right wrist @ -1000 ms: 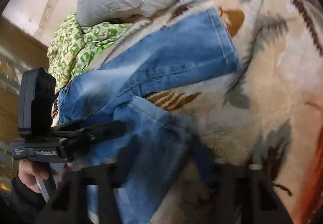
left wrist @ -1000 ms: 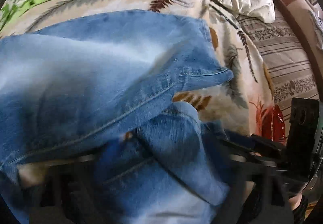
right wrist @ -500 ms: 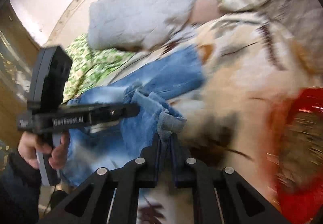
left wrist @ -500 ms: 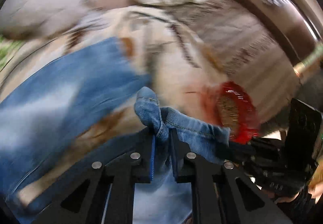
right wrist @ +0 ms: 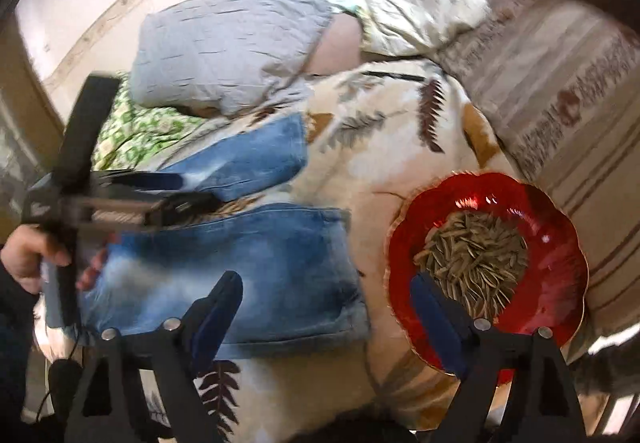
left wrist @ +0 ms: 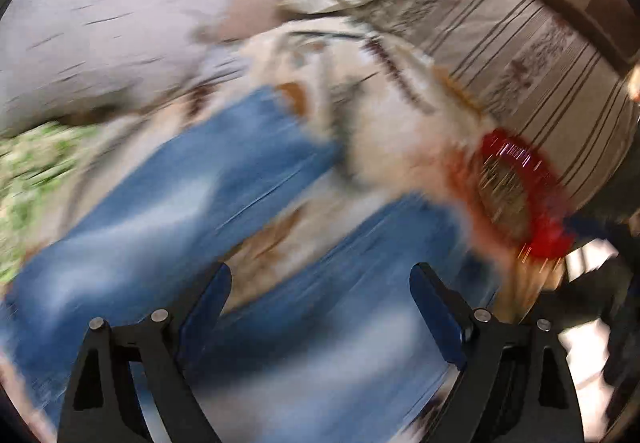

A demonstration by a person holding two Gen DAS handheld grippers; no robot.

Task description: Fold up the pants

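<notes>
The blue jeans point(right wrist: 240, 263) lie on a leaf-print blanket point(right wrist: 380, 147), both legs spread side by side with the hems toward the right. In the left wrist view the jeans point(left wrist: 208, 195) are blurred. My left gripper point(left wrist: 320, 299) is open and empty above the near leg. It also shows in the right wrist view point(right wrist: 168, 191), held in a hand at the left over the gap between the legs. My right gripper point(right wrist: 326, 299) is open and empty above the near leg's hem.
A red dish of seeds point(right wrist: 488, 263) sits on the blanket just right of the jeans, also in the left wrist view point(left wrist: 516, 191). A grey pillow point(right wrist: 228, 47), a cream pillow point(right wrist: 416, 7) and a green patterned cloth point(right wrist: 136, 131) lie at the back. A striped mattress point(right wrist: 560, 103) is at the right.
Both grippers have let go of the jeans leg hem and opened wide. The leg now lies flat on the blanket. Both grippers have pulled back.
</notes>
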